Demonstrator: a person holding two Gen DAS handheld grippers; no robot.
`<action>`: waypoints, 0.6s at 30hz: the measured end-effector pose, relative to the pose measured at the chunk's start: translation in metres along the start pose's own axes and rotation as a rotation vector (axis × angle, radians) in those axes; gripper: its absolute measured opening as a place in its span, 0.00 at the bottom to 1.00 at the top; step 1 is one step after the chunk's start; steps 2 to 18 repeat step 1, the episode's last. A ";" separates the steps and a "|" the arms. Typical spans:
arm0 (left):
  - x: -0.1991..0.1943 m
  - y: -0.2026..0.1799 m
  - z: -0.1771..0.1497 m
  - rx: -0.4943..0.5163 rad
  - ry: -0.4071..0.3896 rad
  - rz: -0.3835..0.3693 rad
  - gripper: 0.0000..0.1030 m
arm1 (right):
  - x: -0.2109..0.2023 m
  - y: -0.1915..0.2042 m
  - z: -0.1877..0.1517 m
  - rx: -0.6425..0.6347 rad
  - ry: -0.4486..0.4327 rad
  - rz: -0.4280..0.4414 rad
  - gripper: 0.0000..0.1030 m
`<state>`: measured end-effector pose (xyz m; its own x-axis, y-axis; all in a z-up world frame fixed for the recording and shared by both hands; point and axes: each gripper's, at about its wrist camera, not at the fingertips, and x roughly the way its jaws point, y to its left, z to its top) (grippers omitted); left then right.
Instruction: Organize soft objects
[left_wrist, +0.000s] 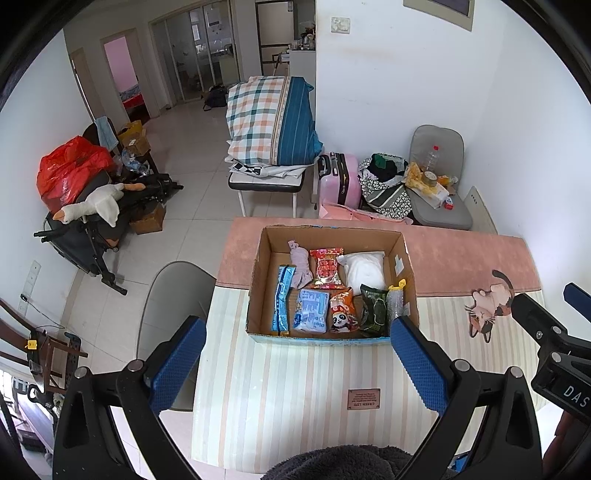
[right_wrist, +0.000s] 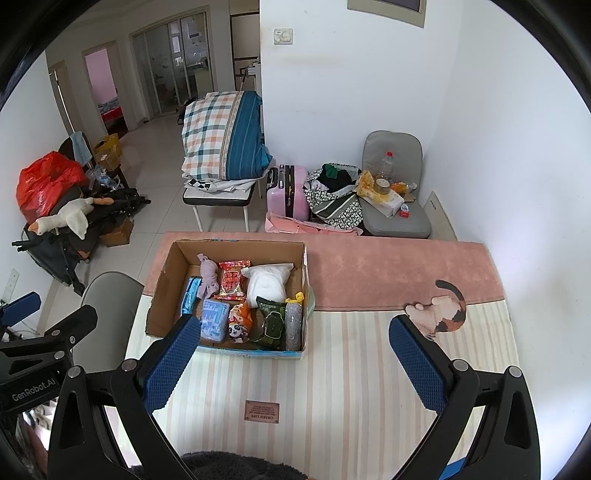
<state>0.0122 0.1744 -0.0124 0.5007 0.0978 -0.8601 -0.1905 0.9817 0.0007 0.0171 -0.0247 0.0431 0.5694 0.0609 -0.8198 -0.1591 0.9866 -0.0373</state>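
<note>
**Both grippers held open above the table, soft items packed in the box**

Nearest the cameras, a dark fuzzy fabric (left_wrist: 343, 463) is seen at the bottom edge of both views. The left gripper (left_wrist: 298, 363) is held with its blue-padded fingers spread wide and nothing between them; the right gripper (right_wrist: 291, 363) is likewise spread wide and empty. Both are poised above a striped table mat (left_wrist: 295, 387) bearing a small brown label (left_wrist: 363, 399).

Beyond the fingers, an open cardboard box (left_wrist: 260, 258) is placed on the mat. Inside it are seen a blue packet (left_wrist: 311, 309), a panda snack bag (left_wrist: 341, 312), a dark green packet (left_wrist: 373, 308), a red snack bag (left_wrist: 326, 267), a white pouch (left_wrist: 365, 271) and a rolled lilac cloth (left_wrist: 301, 264). A cat picture (left_wrist: 489, 306) is seen to the right of the box.

Farther back, a pink suitcase (left_wrist: 338, 181) and a folded plaid quilt (left_wrist: 271, 122) are visible.
</note>
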 end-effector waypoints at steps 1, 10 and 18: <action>0.000 0.000 0.000 0.001 -0.001 -0.001 0.99 | 0.000 0.000 0.000 0.001 0.000 -0.001 1.00; 0.000 0.000 0.000 0.001 -0.001 -0.001 0.99 | 0.000 0.000 0.000 0.001 0.000 -0.001 1.00; 0.000 0.000 0.000 0.001 -0.001 -0.001 0.99 | 0.000 0.000 0.000 0.001 0.000 -0.001 1.00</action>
